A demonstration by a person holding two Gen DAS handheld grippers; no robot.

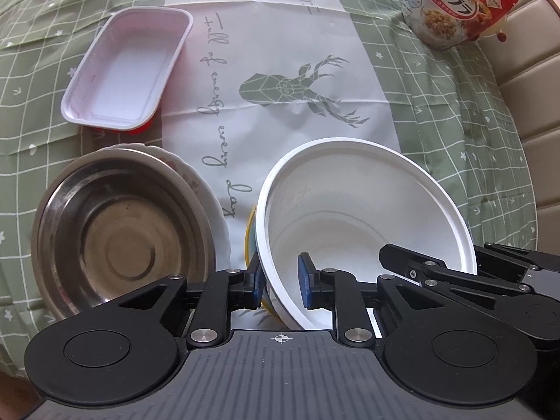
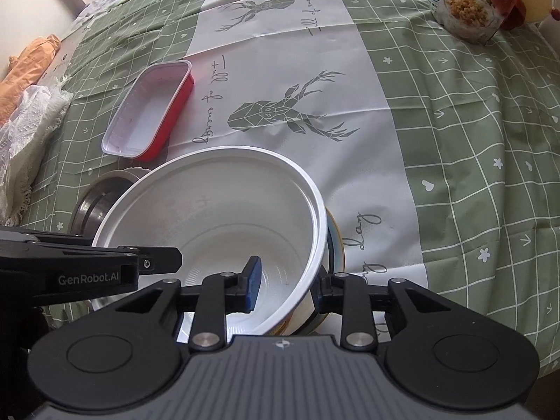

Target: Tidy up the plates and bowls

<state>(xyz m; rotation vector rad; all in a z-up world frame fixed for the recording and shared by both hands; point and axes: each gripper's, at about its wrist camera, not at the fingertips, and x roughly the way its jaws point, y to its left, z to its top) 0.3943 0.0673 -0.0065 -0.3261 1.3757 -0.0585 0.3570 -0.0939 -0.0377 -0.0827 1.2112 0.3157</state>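
Both tongs [image 1: 280, 281] [image 2: 287, 281] straddling white bowl [image 1: 350, 210] rim

The left tool [image 1: 280, 285] at the bottom of its frame is matte black: two round discs flank a grey ribbed plate bearing a small white crosshair mark. Angular black linkages with silver pivot pins and small screws run up to blue pads [image 1: 305, 285]. The right tool [image 2: 285, 281] has the same build. In the right wrist view, the other tool's arm at mid-left carries white "GenRobot.AI" lettering.
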